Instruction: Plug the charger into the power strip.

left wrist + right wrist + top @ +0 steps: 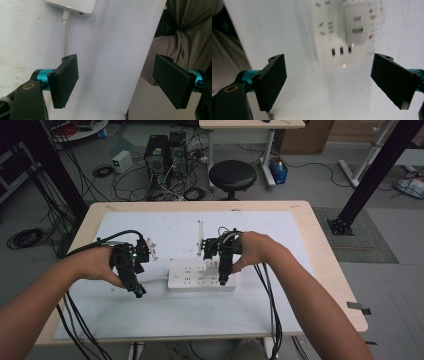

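My right hand-held gripper (pixel 328 82) wide open, empty, over white power strip (pixel 337 35) just ahead on table (pixel 310 245); plug (pixel 355 27) seated in it; strip rigid, light, smooth plastic; grip across narrow sides

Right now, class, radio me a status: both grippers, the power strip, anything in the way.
Left gripper open, empty. Right gripper open, empty, above the power strip. Strip flat on the white sheet, its cord running off one end. Nothing blocking.
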Demonstrator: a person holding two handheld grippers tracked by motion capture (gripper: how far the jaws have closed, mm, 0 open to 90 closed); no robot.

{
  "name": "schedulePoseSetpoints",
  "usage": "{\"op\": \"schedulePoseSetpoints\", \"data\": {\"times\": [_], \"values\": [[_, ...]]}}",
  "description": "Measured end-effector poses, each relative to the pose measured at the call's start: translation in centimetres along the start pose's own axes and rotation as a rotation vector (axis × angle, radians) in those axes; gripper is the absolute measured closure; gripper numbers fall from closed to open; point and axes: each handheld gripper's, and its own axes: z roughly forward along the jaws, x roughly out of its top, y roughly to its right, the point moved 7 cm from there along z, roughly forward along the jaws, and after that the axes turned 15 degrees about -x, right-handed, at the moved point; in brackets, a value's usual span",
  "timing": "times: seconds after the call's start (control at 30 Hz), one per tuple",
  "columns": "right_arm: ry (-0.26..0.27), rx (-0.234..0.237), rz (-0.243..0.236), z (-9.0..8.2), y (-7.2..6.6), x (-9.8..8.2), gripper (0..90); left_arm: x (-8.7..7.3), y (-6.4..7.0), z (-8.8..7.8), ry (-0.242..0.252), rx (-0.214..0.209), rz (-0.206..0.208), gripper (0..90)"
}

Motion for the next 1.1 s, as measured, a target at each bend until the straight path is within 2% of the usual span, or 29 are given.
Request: {"op": "schedulePoseSetpoints", "data": {"times": [0.03, 0.07, 0.1, 0.2, 0.33, 0.4, 0.57, 0.73, 0.83, 0.97, 1.1], "values": [[-0.017, -0.001, 0.018, -0.5, -0.1, -0.6, 12.9, 0.1, 0.1, -0.3, 0.004, -0.001, 0.001, 21.2], [-0.010, -0.004, 0.033, -1.4, 0.0, -1.5, 12.9, 0.2, 0.2, -0.5, 0.008, 0.003, -0.005, 21.2], [-0.010, -0.004, 0.033, -1.4, 0.0, -1.5, 12.9, 0.2, 0.3, -0.9, -0.002, 0.002, -0.001, 21.2], [-0.018, 0.004, 0.062, -2.9, -0.3, -3.1, 12.9, 0.5, 0.8, -1.7, -0.006, 0.007, -0.002, 21.2], [-0.043, 0.005, 0.072, -4.8, -0.7, -5.0, 12.9, 0.8, 1.5, -2.8, -0.018, 0.015, 0.002, 21.2], [-0.060, -0.008, 0.084, -5.8, -0.7, -5.9, 12.9, 1.0, 1.9, -3.4, -0.023, 0.018, 0.009, 21.2], [-0.050, -0.051, 0.111, -8.5, -0.5, -7.4, 12.9, 1.3, 3.0, -4.8, -0.027, 0.023, 0.003, 21.2], [-0.077, -0.074, 0.120, -9.6, -0.4, -8.2, 12.9, 1.8, 3.9, -6.2, -0.028, 0.025, 0.005, 21.2], [-0.080, -0.078, 0.145, -10.5, -0.1, -8.5, 12.9, 2.0, 4.3, -6.8, -0.027, 0.039, 0.008, 21.2], [-0.069, -0.091, 0.172, -11.2, 0.0, -8.5, 12.9, 2.1, 4.5, -7.0, -0.012, 0.049, 0.009, 21.2], [-0.068, -0.089, 0.164, -11.1, -0.1, -8.4, 12.9, 1.9, 4.4, -6.9, -0.019, 0.055, 0.010, 21.2]]}}
